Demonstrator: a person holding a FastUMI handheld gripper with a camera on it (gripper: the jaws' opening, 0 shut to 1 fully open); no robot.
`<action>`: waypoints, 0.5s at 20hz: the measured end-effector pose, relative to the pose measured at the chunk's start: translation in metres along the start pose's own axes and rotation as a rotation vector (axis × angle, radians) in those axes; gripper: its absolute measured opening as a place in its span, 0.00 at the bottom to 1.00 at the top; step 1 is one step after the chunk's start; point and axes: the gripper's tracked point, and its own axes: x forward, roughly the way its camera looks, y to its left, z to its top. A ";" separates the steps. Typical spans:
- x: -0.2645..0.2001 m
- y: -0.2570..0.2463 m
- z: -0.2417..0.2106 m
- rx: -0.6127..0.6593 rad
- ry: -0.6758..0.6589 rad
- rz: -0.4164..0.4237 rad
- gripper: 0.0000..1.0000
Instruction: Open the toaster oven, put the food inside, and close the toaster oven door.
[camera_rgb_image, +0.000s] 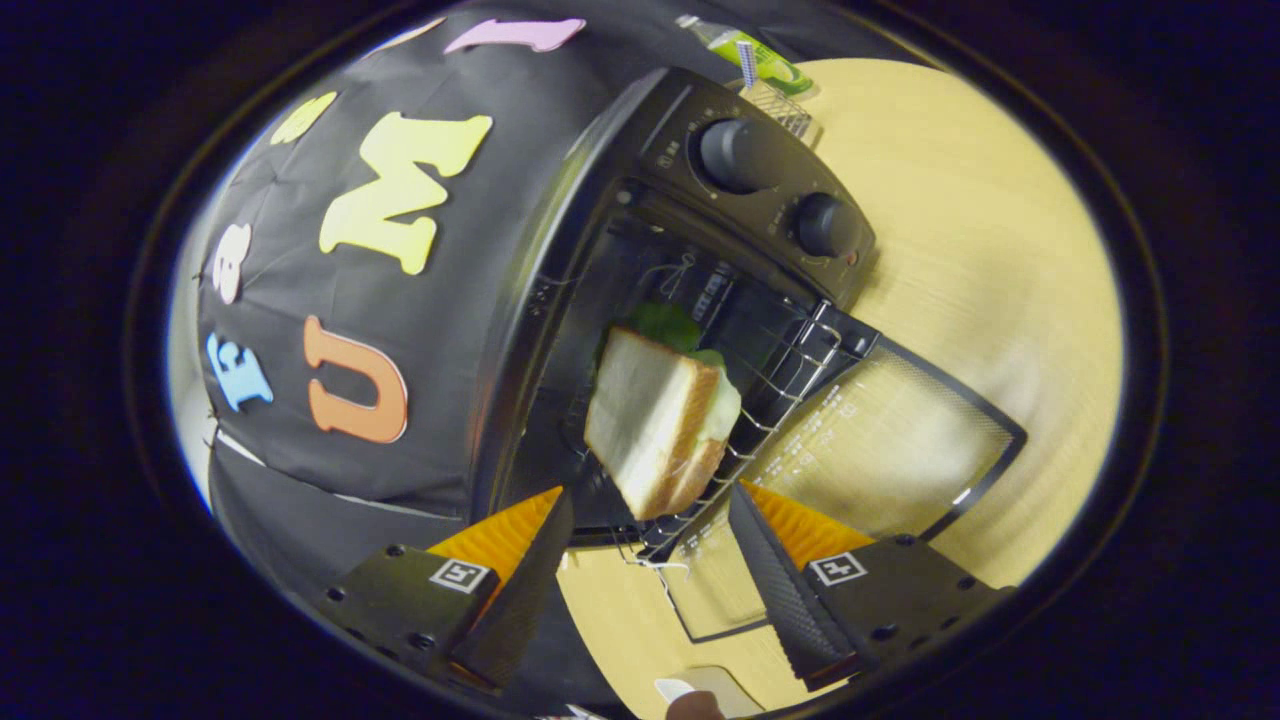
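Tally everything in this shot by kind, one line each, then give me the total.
Toaster oven, door open: 1
Control knobs on the oven: 2
Sandwich on the oven's wire rack: 1
Wire basket beyond the oven: 1
Green bottle lying beyond the oven: 1
Wooden table: 1
Gripper, jaws open, just short of the sandwich: 1
Total: 8
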 end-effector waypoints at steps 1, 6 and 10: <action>-0.010 0.004 -0.005 -0.032 0.002 0.003 1.00; -0.062 0.004 -0.035 -0.297 0.033 -0.034 1.00; -0.095 -0.027 -0.057 -0.491 0.042 -0.125 1.00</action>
